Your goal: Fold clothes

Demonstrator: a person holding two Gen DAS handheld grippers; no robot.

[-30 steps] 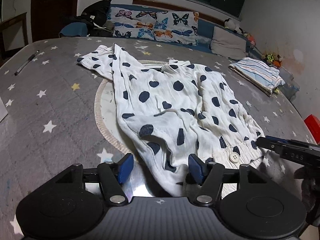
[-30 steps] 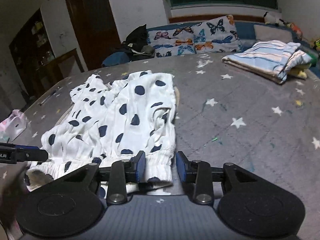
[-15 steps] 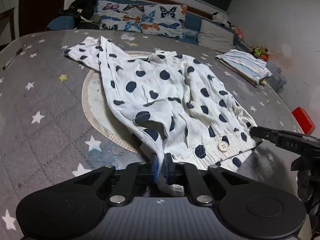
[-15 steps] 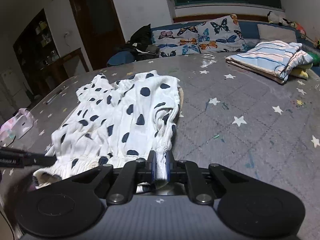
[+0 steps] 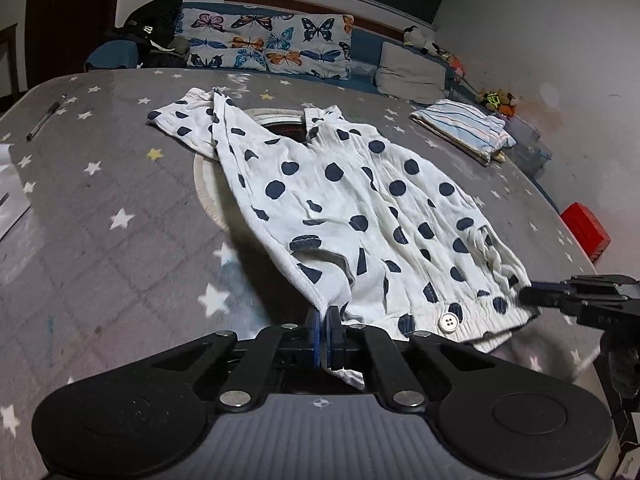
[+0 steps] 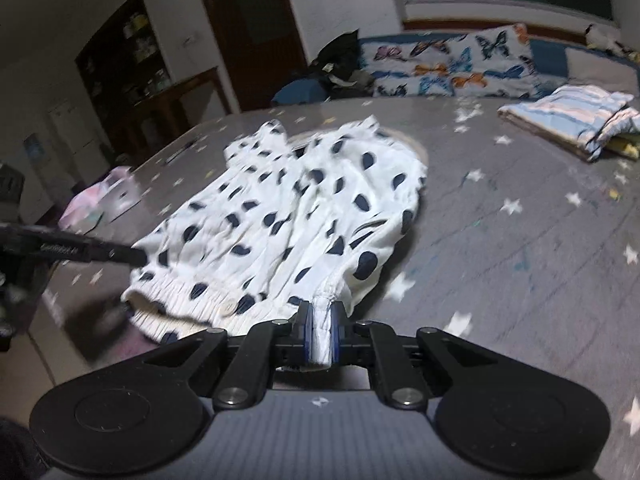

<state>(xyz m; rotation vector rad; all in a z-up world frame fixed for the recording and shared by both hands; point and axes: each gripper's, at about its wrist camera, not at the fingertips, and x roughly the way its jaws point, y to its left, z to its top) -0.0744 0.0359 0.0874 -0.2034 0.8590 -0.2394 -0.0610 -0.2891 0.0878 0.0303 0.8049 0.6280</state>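
The left gripper (image 5: 325, 322) pinches one hem corner of the polka-dot garment (image 5: 360, 216); the right gripper (image 6: 321, 320) pinches the opposite gathered corner. The garment is white with navy dots, its hem raised, its far part resting on the star-print surface (image 5: 120, 200). Open surface lies on both sides. A folded striped cloth (image 5: 464, 128) lies well apart.

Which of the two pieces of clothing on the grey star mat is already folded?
The blue-and-white striped garment at the far edge, a neat flat stack. The white garment with navy polka dots is spread open, pinched by both grippers.
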